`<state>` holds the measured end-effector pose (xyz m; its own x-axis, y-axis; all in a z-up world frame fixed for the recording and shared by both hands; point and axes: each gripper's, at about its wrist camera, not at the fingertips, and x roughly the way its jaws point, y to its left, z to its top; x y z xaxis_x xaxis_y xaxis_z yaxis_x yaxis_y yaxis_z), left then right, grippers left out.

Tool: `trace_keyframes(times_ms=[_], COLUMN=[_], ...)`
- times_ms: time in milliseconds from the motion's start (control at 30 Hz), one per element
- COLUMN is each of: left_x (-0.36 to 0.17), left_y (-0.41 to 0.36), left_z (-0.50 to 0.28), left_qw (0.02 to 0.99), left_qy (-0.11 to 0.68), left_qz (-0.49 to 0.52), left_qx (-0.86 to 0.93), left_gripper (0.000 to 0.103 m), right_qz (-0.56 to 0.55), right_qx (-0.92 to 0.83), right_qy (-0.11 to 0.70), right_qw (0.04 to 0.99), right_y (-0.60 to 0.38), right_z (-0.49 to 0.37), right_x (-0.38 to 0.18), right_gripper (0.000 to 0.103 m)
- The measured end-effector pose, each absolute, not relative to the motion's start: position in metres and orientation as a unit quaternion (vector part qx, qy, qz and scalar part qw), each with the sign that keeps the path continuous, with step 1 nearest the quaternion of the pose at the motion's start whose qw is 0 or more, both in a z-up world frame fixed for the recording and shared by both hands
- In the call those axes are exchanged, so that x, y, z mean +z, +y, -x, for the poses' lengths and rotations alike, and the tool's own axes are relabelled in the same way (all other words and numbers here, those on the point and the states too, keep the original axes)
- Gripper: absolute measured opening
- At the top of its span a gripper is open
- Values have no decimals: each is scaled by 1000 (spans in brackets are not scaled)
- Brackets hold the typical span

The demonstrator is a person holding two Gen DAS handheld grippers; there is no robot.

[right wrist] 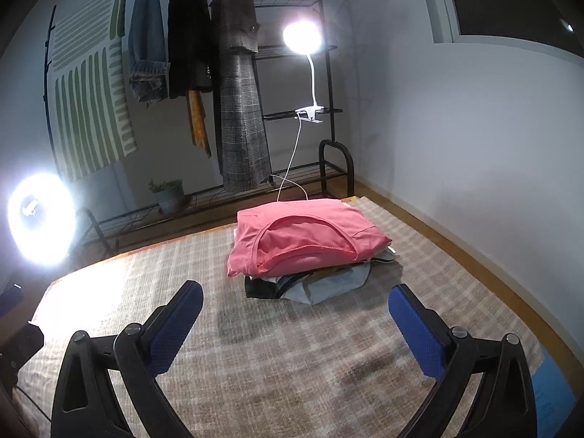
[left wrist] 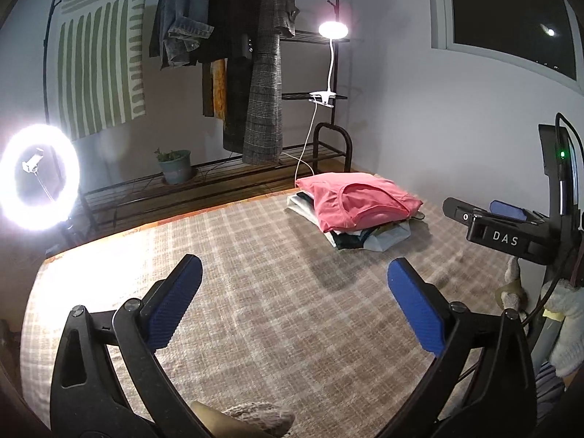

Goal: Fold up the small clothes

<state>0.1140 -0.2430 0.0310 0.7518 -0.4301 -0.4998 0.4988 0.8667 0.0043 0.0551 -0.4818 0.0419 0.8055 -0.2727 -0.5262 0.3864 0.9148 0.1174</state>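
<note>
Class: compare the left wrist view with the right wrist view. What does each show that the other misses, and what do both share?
Only the left wrist view shows the other device, marked DAS. Only the right wrist view shows the wooden floor strip along the wall. Both share the pink top crowning the folded pile, the plaid mat, ring light, and open tongs, left and right.

dim room; ring light (left wrist: 38,179) and clip lamp (left wrist: 333,30) glare.

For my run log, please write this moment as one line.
left gripper: open, empty | right gripper: open, empty | pink shirt: folded, atop clothes pile | plaid mat
</note>
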Motion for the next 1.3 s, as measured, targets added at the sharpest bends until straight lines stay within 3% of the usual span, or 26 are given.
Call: trace_keyframes(times_ms=[1300], left_x=[27], left_y=[-242], left_z=[-112], left_qw=[930], left_qy=[257], left_qz=[-78], left_qx=[-250], left_gripper=[103], right_qz=[-142], right_qx=[-165], right_qy=[285], right_qw=[934], right_y=[-476], right_z=[-71], right_x=[26], right_gripper=[103])
